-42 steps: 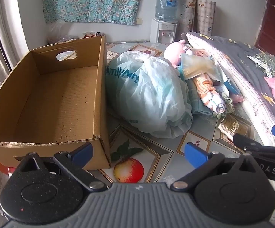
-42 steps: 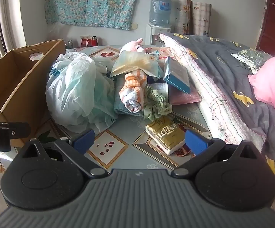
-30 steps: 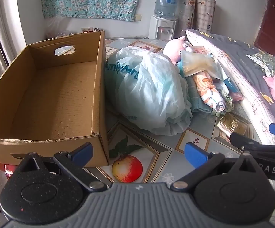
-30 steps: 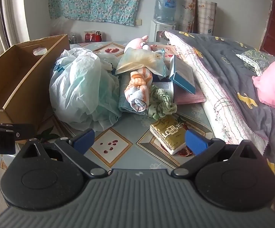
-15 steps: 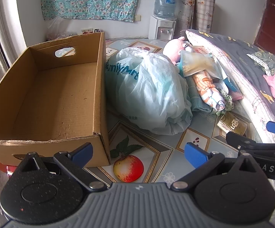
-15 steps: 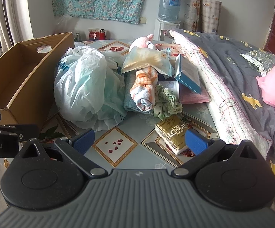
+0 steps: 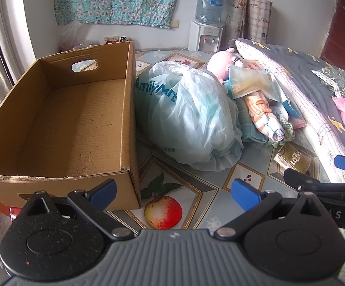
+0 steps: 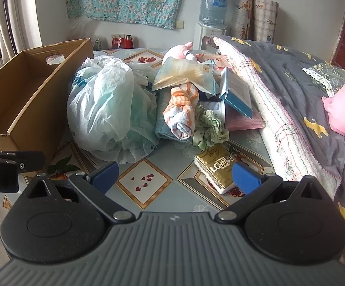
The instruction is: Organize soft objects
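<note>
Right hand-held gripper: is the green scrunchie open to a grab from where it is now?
Probably yes. The right hand-held gripper is open and empty, and the green scrunchie lies exposed on the tablecloth ahead. Only the gold tissue pack sits between them, low enough to pass over.

Each black speckled plastic gripper, left [image 7: 174, 191] and right [image 8: 175, 174], has blue rubber fingertip pads [image 8: 245, 176], silver pivot screws, a ribbed grey housing and white lettering at frame edges.
</note>
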{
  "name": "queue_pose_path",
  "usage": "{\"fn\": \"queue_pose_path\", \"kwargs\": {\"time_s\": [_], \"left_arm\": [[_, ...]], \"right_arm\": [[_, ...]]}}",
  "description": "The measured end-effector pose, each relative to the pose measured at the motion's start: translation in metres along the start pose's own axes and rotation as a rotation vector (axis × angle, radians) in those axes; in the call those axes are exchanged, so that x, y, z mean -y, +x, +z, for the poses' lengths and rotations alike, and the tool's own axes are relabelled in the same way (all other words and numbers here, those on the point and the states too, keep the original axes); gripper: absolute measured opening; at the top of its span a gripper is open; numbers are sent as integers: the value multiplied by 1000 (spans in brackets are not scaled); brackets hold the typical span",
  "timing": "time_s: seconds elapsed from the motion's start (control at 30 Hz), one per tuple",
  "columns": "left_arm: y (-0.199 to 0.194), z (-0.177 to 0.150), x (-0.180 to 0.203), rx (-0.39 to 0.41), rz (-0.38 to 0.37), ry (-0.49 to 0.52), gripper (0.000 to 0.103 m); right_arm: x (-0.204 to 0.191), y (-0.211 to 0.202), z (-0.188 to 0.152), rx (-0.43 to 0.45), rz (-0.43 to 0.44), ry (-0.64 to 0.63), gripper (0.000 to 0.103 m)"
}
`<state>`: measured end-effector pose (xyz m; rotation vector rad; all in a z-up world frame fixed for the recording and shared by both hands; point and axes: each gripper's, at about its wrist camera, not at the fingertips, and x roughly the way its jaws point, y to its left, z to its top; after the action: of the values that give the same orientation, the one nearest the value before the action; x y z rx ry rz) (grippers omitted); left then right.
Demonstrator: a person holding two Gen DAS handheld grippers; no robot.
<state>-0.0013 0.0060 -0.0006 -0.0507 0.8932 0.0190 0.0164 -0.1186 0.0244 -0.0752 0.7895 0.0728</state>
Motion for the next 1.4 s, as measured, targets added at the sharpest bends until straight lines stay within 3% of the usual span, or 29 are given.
{"fn": "queue_pose_path", "kwargs": {"time_s": [1.4], "left_arm": [[5,-2,-5,-18,3,-11,103]], "right_arm": [[-4,4,-1,-3,-4,-3,102]]}}
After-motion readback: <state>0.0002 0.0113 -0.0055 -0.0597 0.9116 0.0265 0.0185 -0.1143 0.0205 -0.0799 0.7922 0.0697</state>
